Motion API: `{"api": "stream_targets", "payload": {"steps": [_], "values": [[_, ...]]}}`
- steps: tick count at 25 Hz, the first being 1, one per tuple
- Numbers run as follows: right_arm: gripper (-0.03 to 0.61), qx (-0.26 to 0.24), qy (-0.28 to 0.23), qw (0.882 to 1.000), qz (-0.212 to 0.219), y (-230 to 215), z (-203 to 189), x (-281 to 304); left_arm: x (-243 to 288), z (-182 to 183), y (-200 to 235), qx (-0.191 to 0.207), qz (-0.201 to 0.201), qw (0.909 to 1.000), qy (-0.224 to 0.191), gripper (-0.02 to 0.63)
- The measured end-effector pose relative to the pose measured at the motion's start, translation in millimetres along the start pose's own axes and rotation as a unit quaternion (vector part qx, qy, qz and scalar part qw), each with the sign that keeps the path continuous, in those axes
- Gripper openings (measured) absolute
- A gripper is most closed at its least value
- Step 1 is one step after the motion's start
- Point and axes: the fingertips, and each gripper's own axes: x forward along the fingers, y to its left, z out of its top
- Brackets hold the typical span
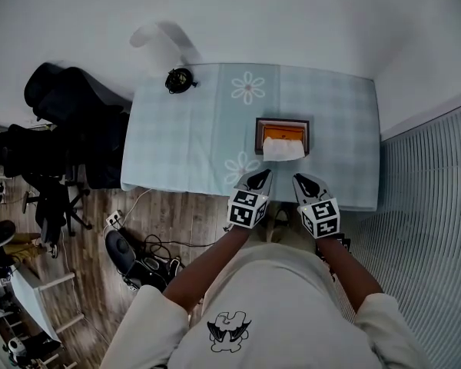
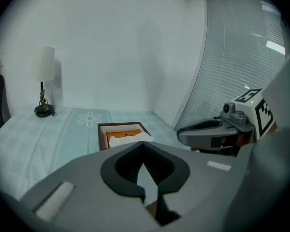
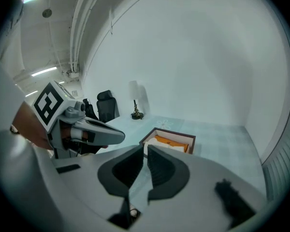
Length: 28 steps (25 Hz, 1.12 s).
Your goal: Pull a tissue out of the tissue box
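A tissue [image 1: 283, 149] pokes from the tissue box [image 1: 259, 137] on the table [image 1: 184, 129]. It is light, soft and tears easily, so pinch its raised fold. The left hand-held gripper [image 1: 260, 177] and right hand-held gripper [image 1: 300, 179] hover near the box, jaws together, empty.

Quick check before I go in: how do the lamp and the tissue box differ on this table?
The lamp stands tall and slim at the far left corner of the cloth. The tissue box lies low and square, just right of centre. The lamp has a dark base and white shade. The tissue box is brown-rimmed and orange inside, with a white tissue sticking out. Both rest on the pale checked cloth.
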Motion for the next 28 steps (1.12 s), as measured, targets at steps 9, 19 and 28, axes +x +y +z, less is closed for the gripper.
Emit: {"api": "stream_targets", "payload": {"steps": [9, 19, 28], "values": [[0.070, 0.003, 0.057, 0.998, -0.004, -21, -34, 45, 42, -14, 24, -0.021, 0.026, 0.9991, 0.025, 0.002], [0.155, 0.069, 0.110, 0.992, -0.003, -40, -69, 86, 55, -19, 39, -0.009, 0.038, 0.9983, 0.043, 0.003], [0.170, 0.087, 0.108, 0.990, -0.003, -48, -68, 101, 53, -25, 44, -0.006, 0.036, 0.9981, 0.049, 0.003]]}}
